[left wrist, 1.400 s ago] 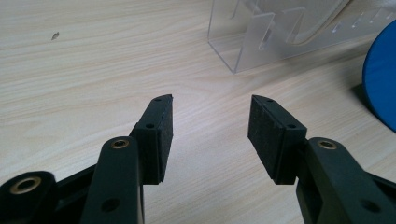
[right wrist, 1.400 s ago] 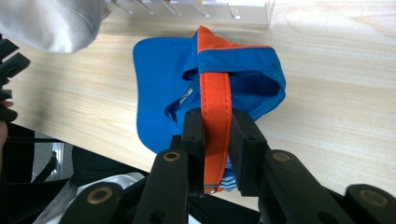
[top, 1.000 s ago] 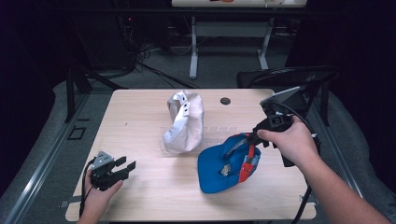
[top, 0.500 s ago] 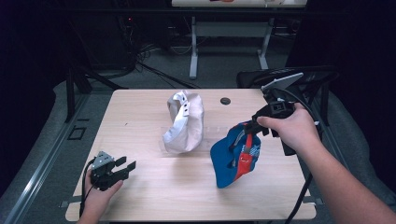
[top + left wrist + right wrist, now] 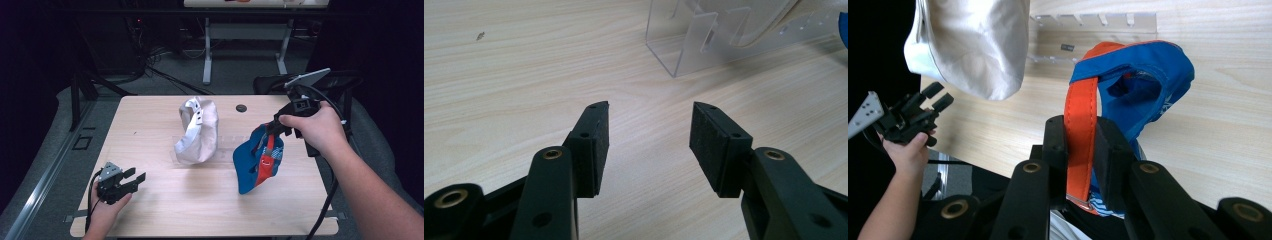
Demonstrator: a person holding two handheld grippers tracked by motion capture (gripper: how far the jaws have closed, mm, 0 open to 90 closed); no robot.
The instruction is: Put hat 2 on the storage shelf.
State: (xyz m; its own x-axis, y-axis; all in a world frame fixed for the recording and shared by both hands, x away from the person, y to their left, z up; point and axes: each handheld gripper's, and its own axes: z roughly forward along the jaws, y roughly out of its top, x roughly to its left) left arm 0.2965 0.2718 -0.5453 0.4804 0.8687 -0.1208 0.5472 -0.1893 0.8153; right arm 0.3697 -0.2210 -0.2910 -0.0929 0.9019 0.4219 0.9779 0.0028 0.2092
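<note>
A blue cap (image 5: 255,162) with an orange-red strap (image 5: 1079,130) hangs above the right part of the table. My right gripper (image 5: 274,131) is shut on that strap, and the cap dangles below it; in the right gripper view the cap (image 5: 1143,85) hangs beyond the jaws. A cream-white cap (image 5: 196,130) stands on a clear plastic rack (image 5: 227,147) at the table's middle. My left gripper (image 5: 135,180) rests near the front left corner, open with bare table between its fingers (image 5: 591,145). The rack's end (image 5: 684,45) lies ahead of it.
A small black disc (image 5: 241,108) lies near the table's far edge. The wooden table (image 5: 150,120) has bare room at left and along the front. Beyond it are a desk frame (image 5: 207,55), cables on the floor and a black chair (image 5: 280,82) at right.
My right gripper has risen with the blue cap, which went from lying on the table to hanging upright from its strap. The left gripper stayed where it was.
</note>
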